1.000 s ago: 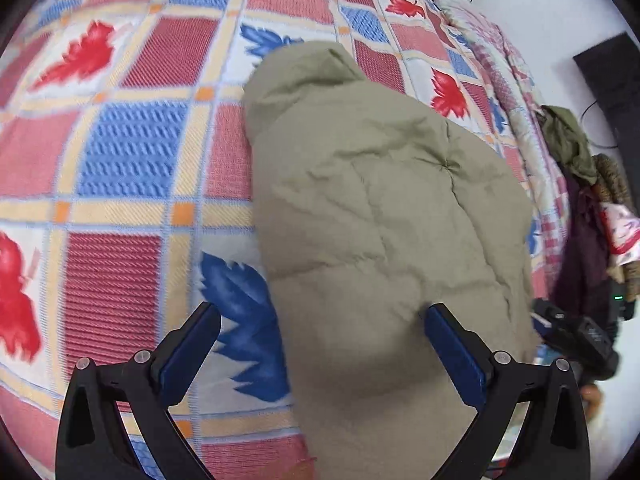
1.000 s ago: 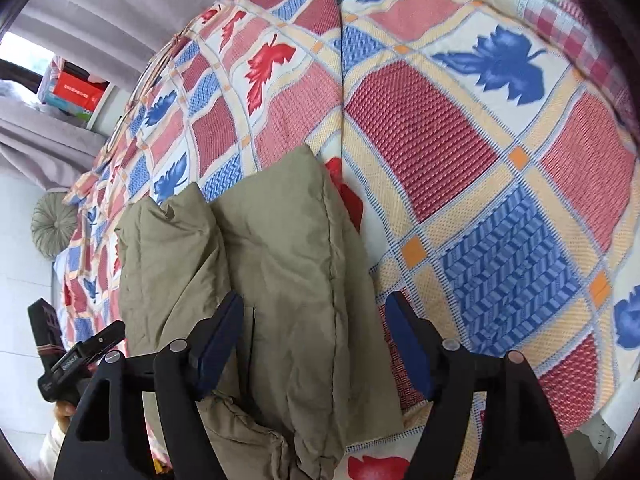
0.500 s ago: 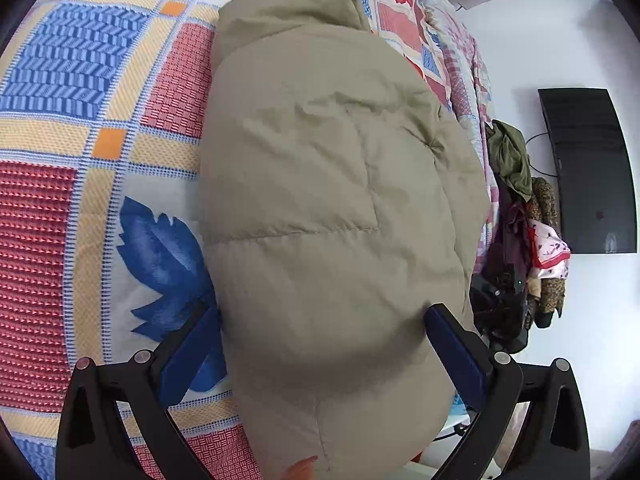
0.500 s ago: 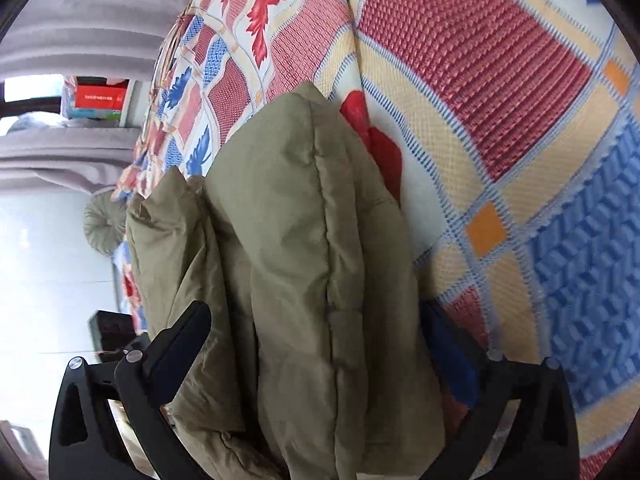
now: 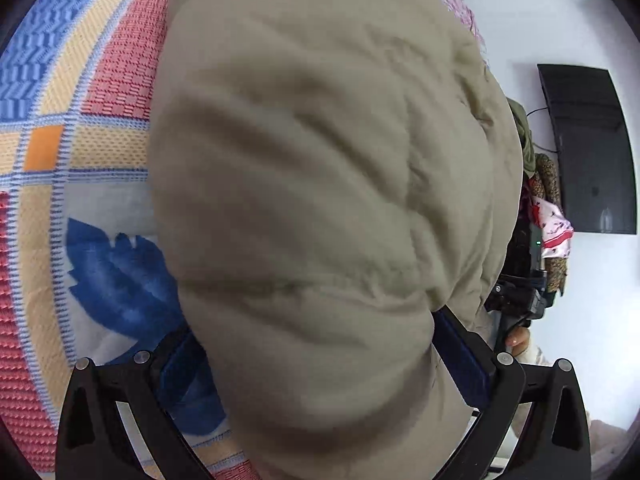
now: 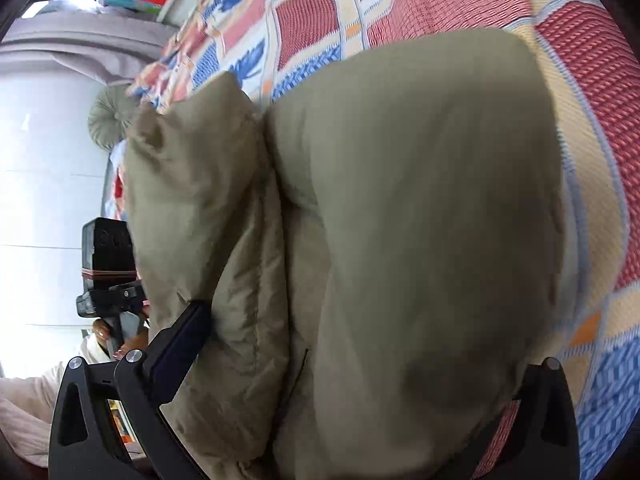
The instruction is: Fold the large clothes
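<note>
olive padded coat (image 5: 320,184) on patterned bedspread (image 5: 68,128).

The left hand-held gripper (image 5: 316,356) is built from matte black plastic, each finger carried on a triangular frame pierced by a triangular cut-out. Round silver screw heads are set along the top edge of each frame. Flat dark blue pads (image 5: 460,352) are fitted on the inner faces of the fingers. The right hand-held gripper (image 6: 352,344) is made the same way, with black frames, silver screws and a blue-black pad (image 6: 180,344). Behind its left finger, a boxy black camera unit (image 6: 108,256) is mounted on the other tool, and a pale ribbed sleeve (image 6: 36,392) is worn at the wrist below it.
</note>
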`<state>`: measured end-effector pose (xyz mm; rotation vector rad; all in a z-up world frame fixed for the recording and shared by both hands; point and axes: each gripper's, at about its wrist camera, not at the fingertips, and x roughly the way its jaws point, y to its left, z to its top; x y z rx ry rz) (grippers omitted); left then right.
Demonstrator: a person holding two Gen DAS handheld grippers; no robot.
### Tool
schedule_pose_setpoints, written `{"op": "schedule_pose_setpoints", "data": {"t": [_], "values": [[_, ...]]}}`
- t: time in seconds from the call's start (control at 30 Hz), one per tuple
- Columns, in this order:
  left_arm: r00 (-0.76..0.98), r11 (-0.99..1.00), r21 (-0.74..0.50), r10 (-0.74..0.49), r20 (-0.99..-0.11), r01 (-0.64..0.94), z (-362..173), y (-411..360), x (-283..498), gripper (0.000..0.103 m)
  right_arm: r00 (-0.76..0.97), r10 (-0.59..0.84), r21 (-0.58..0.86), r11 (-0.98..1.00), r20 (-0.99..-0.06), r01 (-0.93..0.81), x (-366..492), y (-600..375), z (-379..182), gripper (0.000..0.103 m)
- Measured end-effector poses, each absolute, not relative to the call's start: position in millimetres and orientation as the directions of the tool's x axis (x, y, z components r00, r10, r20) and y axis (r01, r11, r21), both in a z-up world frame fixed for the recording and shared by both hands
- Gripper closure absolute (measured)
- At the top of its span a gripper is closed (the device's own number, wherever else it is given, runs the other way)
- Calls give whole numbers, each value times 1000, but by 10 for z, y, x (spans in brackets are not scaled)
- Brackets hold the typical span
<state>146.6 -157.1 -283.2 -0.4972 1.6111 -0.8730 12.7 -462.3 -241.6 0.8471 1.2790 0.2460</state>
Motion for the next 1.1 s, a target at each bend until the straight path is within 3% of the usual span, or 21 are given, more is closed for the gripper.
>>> {"op": "schedule_pose_setpoints", "data": {"t": [0.1, 0.27, 0.4, 0.47, 0.57, 0.67, 1.1], "values": [[-244, 609, -785, -749, -616, 111, -2887, -1654, 1449, 0, 326, 625, 705, 627, -710, 333, 165, -4697, -2509, 0], [-194, 645, -751, -726, -660, 141, -2743, -1761, 1395, 0, 350, 615, 707, 601, -707, 373, 139, -4663, -2537, 0], [-141, 671, -711, -699, -701, 208, -2535, -1799, 1299, 13, 360, 602, 701, 586, -713, 407, 104, -4641, -2530, 6], [-122, 671, -699, -694, -709, 245, -2432, -1773, 1298, 20, 365, 596, 698, 592, -715, 401, 61, -4606, -2468, 28], [-102, 662, -694, -698, -709, 283, -2282, -1687, 1322, 27, 375, 584, 694, 612, -720, 380, 67, -4480, -2341, 52], [-78, 654, -696, -710, -700, 296, -2132, -1579, 1358, 28, 387, 577, 694, 621, -719, 364, 91, -4396, -2203, 62], [138, 703, -658, -704, -696, 269, -1610, -428, 2087, 28, 418, 671, 781, 594, -613, 193, 846, -3577, -1822, 63]]}}
